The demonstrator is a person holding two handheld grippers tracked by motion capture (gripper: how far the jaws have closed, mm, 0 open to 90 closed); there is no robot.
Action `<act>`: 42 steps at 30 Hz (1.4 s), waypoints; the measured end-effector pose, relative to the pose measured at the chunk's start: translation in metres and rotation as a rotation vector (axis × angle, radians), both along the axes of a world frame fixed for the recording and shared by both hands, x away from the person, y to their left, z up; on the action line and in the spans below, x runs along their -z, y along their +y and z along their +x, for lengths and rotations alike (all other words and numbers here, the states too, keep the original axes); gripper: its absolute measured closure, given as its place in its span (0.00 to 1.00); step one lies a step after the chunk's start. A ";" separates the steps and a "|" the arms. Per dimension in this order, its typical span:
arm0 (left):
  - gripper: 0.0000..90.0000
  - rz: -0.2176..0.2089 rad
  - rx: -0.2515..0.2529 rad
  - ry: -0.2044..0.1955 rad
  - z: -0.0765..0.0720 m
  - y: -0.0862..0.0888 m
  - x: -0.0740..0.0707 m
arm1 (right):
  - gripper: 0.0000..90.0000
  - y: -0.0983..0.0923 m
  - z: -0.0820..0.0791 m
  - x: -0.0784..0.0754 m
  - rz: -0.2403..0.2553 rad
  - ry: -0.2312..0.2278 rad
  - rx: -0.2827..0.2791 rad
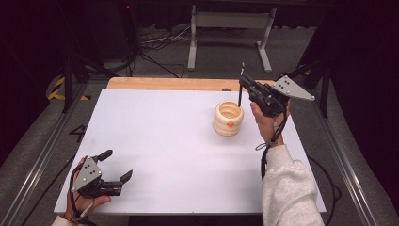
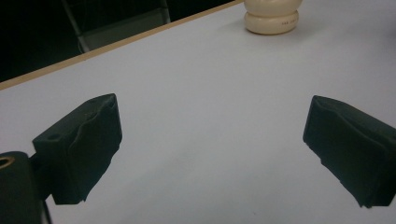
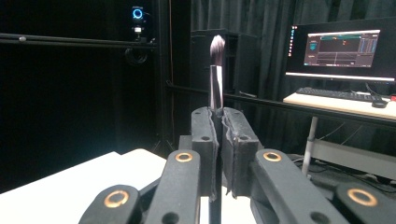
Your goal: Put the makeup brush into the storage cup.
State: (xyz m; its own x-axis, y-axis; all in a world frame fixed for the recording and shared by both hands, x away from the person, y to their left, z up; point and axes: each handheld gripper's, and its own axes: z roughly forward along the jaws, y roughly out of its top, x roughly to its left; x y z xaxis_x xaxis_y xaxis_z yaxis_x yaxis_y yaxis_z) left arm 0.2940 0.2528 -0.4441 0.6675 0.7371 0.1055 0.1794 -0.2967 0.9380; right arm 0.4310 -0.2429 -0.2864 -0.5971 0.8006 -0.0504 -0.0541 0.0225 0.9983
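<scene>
1. Cream, ribbed holder stands toward the table's far right; I can't see what's inside it.
2. The right gripper, jaws clamped on an upright brush, holds its handle tip over the opening. Best lowered straight, keeping it vertical.
3. The left gripper rests wide open and empty, near the front-left corner.

White desk with tan far edge; cream ribbed holder bearing an orange dot; black tongs; black-handled brush, pale-tipped bristles.
</scene>
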 end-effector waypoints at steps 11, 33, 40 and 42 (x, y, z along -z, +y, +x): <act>0.06 -0.013 -0.002 -0.012 -0.001 0.002 -0.001 | 0.94 0.007 0.007 0.005 0.008 -0.009 -0.010; 0.04 -0.025 0.026 -0.061 -0.006 0.004 -0.002 | 0.94 0.008 0.022 0.038 0.043 0.045 0.000; 0.04 -0.026 0.027 -0.061 -0.006 0.004 -0.002 | 0.94 0.008 0.024 0.053 0.038 0.069 0.013; 0.04 -0.025 0.028 -0.060 -0.006 0.004 -0.002 | 0.94 0.009 0.024 0.058 0.034 0.080 0.016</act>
State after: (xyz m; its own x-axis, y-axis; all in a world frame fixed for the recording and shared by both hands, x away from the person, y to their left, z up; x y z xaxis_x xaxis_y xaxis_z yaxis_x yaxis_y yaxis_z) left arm 0.2875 0.2570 -0.4418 0.6811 0.7209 0.1281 0.1144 -0.2776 0.9539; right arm 0.4550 -0.2340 -0.3447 -0.5848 0.8108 0.0243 0.0264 -0.0109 0.9996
